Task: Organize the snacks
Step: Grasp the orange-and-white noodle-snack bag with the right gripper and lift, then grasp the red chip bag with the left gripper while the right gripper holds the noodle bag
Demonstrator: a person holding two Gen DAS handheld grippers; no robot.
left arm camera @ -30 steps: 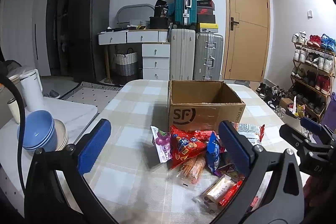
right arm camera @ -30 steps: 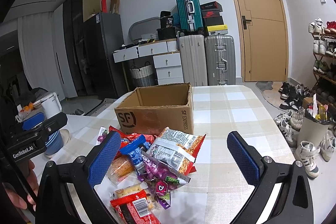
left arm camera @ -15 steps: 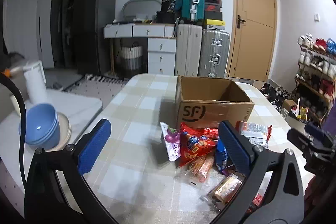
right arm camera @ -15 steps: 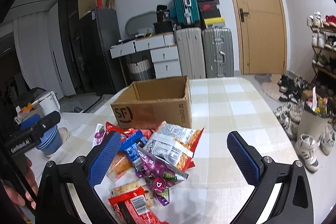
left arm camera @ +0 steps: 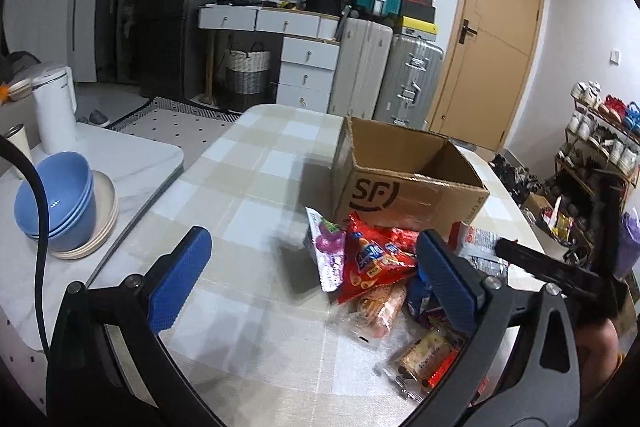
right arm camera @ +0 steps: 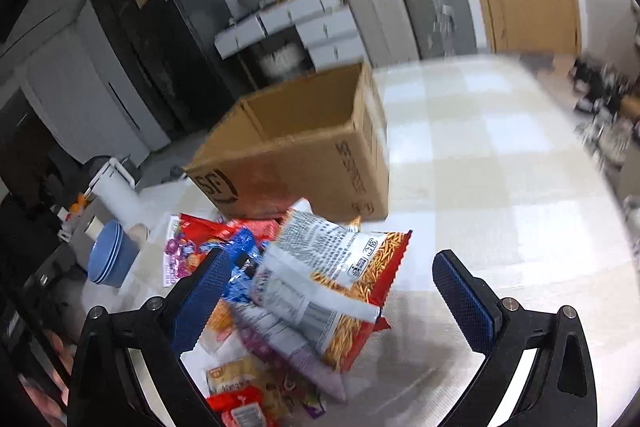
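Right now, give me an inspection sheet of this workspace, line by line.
Surface: table with checked cloth.
Job's things: open cardboard box, nothing seen inside from here; snack pile in front of it, with the silver and red packet on top and a red bag.
Clutter: blue bowls on plates and a white kettle on the side counter.
Grippers: left tool open, empty; right tool open, empty, above the pile.
Cables: black cable at left.
Surroundings: suitcases, door, shoe rack.

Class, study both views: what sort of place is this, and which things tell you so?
Most likely a lived-in home, a dining area doubling as storage. Clues: a checked-cloth table with snack packets, suitcases stacked by the door, and a shoe rack.
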